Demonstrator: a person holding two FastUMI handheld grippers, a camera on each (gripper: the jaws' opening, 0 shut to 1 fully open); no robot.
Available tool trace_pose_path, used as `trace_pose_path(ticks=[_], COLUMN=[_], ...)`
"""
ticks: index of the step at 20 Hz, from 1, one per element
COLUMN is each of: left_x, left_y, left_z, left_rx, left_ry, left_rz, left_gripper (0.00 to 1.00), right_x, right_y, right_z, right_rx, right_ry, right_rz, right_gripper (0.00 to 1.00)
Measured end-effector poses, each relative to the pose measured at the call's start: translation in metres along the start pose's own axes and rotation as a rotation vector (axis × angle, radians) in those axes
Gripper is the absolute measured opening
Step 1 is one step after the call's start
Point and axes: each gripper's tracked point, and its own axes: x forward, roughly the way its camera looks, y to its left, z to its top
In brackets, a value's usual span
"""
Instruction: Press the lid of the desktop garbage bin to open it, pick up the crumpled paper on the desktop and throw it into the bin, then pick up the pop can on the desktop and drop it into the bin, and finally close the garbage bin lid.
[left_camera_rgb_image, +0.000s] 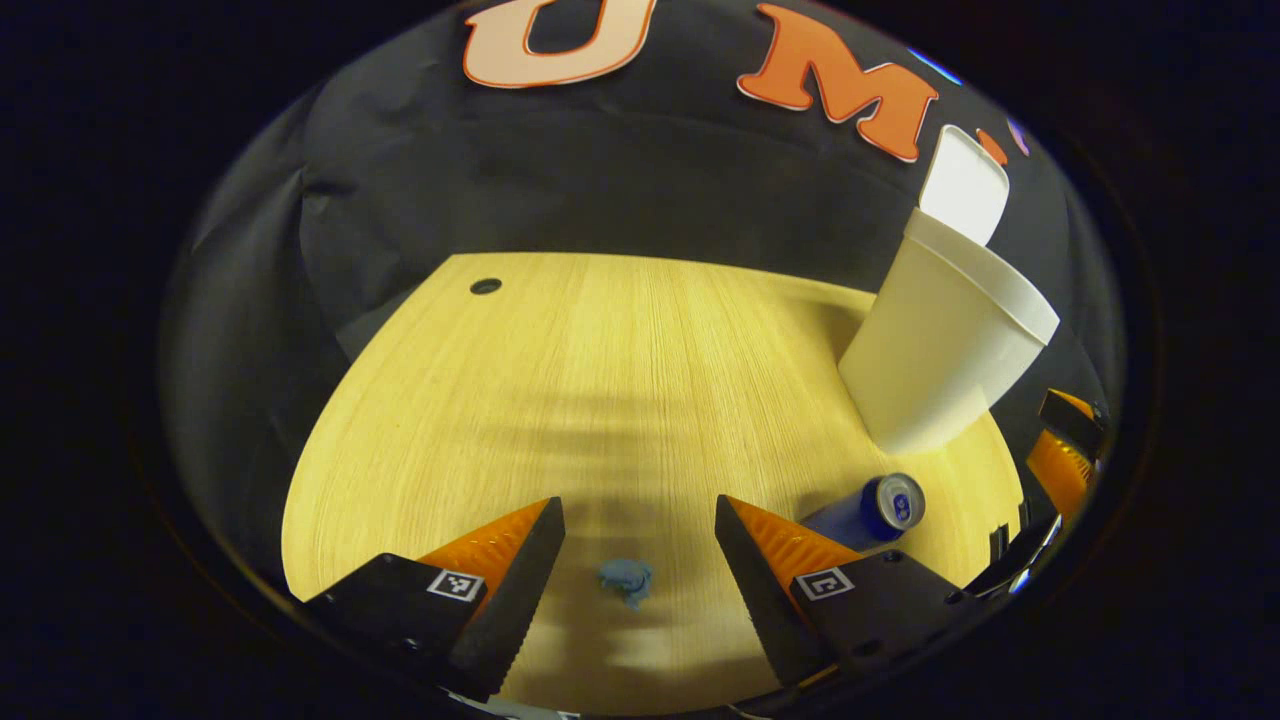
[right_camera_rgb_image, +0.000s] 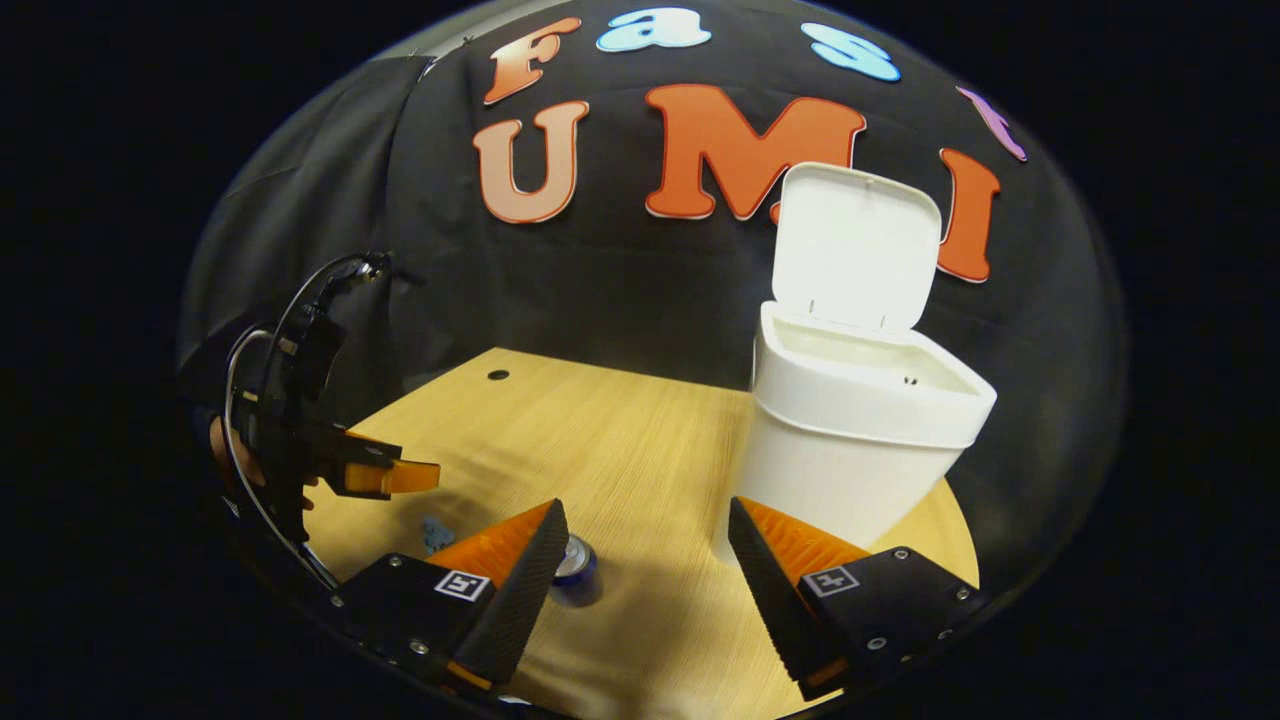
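Bin (right_camera_rgb_image: 860, 440) lid (right_camera_rgb_image: 855, 245) is up, so step one looks done; paper pickup is in hand. Left gripper (left_camera_rgb_image: 635, 545) hovers jaws wide, empty, with the crumpled paper (left_camera_rgb_image: 626, 580) on the desk (left_camera_rgb_image: 600, 380) between its fingers. Next: drop down, close on it, carry to the bin. Right gripper (right_camera_rgb_image: 640, 545) also spread, empty. Count: one bin, one paper, one can (left_camera_rgb_image: 870, 510) lying beside the bin.

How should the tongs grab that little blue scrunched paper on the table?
Probably straight down from above, pinching the crumpled paper across its middle. It is a small, low wad lying flat on the table, already sitting between the open left tongs.
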Motion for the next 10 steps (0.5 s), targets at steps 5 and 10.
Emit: trace_pose_path(ticks=[5, 10], left_x=[0.019, 0.033], left_y=[-0.007, -0.002], left_z=[-0.040, -0.073], left_rx=[0.014, -0.001], left_ry=[0.145, 0.262], left_rz=[-0.009, 0.022], left_gripper=[0.97, 0.98], right_x=[0.004, 0.001], right_y=[0.013, 0.024], right_z=[-0.032, -0.061], right_rx=[-0.015, 0.018], right_ry=[0.084, 0.144], right_rz=[0.046, 0.060], right_gripper=[0.97, 0.97])
